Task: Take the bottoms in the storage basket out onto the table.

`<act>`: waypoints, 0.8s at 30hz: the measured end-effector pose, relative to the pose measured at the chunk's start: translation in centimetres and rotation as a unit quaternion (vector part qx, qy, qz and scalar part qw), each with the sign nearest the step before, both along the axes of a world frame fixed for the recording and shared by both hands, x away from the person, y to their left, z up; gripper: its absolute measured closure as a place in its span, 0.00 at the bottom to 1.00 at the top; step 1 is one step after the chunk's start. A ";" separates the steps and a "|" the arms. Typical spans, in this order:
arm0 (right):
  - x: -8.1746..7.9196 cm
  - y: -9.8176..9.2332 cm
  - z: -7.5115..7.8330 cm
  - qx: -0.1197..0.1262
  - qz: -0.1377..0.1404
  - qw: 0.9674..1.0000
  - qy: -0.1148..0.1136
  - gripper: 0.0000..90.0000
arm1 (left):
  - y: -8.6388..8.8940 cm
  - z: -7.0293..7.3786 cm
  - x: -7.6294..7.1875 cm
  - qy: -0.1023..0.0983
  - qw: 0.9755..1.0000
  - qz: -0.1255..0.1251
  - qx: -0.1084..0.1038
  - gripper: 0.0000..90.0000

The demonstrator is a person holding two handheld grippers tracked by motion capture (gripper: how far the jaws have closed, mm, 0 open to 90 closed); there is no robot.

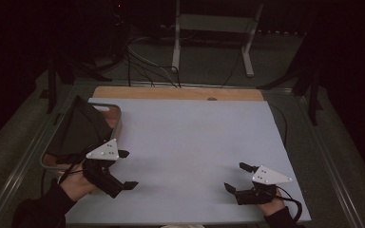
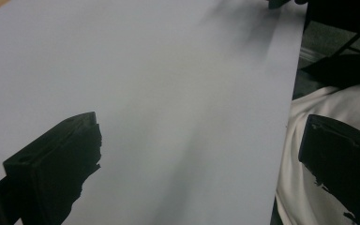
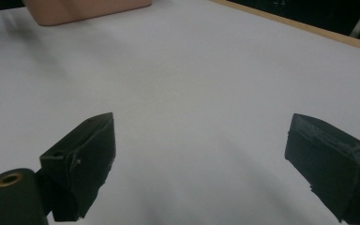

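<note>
Black jaws of the left claw stand wide apart with nothing between them, held just above the near left part of the bench. A grey three-cornered plate sits on top of this claw, and the person's left hand grips it from behind, the dark sleeve running to the near edge of the high view. In the left gripper view the two jaws frame bare pale sheet, and beyond the sheet's edge a white garment shows.

Far of the left claw, just beside it, a tray lies at the left edge of the bench, holding a dark folded cloth that covers most of it. In the right gripper view the tray appears as a pinkish wall at the far left corner.

At the near right, the right claw is likewise spread wide and empty, low over the sheet, well apart from the left one. Its own grey plate tops it, and the right hand holds it with a cable looping beside the wrist.

Between and beyond both claws stretches the pale blue-grey sheet covering the bench, with a strip of wooden bench top showing along the far edge.
</note>
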State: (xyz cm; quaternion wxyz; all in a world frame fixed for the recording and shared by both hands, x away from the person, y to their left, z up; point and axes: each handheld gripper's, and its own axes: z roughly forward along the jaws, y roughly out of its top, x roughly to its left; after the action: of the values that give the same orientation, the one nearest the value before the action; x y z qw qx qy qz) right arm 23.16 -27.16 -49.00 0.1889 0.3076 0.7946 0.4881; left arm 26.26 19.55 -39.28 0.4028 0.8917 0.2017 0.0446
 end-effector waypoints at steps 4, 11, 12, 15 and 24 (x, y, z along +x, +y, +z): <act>0.0 0.0 0.0 0.001 0.000 1.000 -0.001 0.10 | 0.4 0.5 0.5 -0.005 1.000 0.012 -0.002 0.00; 0.0 0.1 0.0 0.000 -0.001 1.000 -0.002 0.10 | 1.3 1.5 1.3 -0.012 0.999 0.031 0.000 0.00; 0.0 0.1 0.0 -0.002 -0.001 1.000 -0.002 0.10 | 1.5 1.6 1.4 -0.013 0.999 0.036 0.002 0.00; 0.0 0.1 0.0 -0.001 -0.001 1.000 -0.001 0.10 | 1.8 2.0 1.7 -0.016 0.999 0.043 0.003 0.00; 0.0 0.2 0.0 -0.001 -0.001 1.000 -0.005 0.10 | 3.3 3.2 3.0 -0.030 0.996 0.082 0.010 0.00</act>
State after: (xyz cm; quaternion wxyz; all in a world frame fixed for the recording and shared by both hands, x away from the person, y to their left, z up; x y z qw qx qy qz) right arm 23.18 -26.93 -48.99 0.1935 0.3063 0.7936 0.4888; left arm 29.27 22.87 -36.10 0.3950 0.8743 0.2613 0.1062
